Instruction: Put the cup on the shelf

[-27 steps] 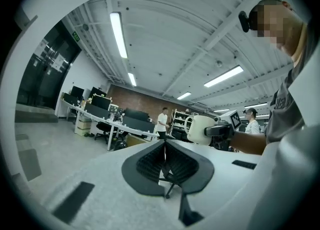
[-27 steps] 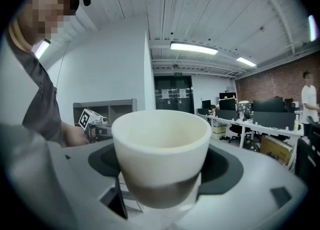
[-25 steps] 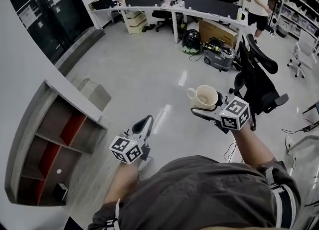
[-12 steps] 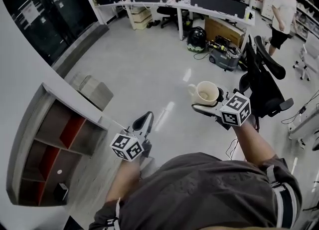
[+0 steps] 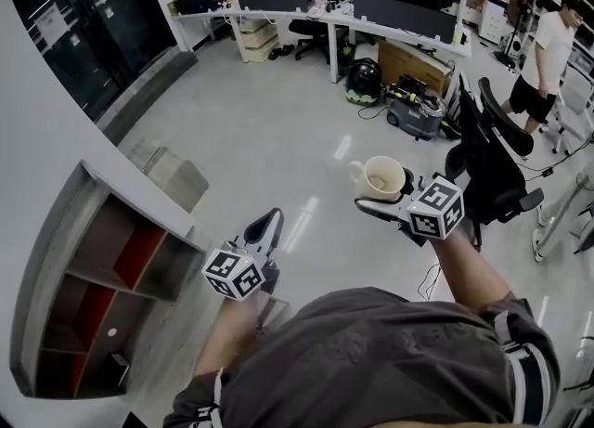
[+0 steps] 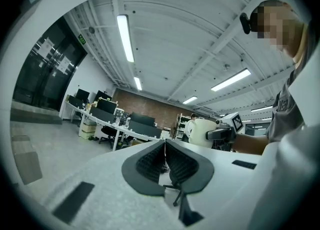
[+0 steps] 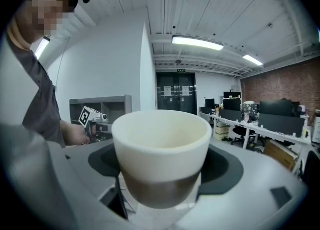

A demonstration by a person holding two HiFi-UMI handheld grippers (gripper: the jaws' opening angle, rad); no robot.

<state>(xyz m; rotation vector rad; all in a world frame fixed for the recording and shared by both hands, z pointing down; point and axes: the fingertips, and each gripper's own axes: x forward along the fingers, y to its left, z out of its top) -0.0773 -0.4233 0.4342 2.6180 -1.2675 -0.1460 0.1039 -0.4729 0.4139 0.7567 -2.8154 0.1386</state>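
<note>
R gripper (image 5: 379, 196): jaws spread wide & clamped on the lower body of a cream mug (image 5: 382, 178), held upright in mid-air over the grey floor (image 5: 269, 129), handle to the left, mouth up. L gripper (image 5: 266, 227) is lower & nearer the person, jaws pressed together w/ nothing between. Grey shelf unit (image 5: 102, 259) w/ red inner panels stands at the wall on the left, well apart from the mug. Black office chair (image 5: 490, 152) just right of the R gripper
</note>
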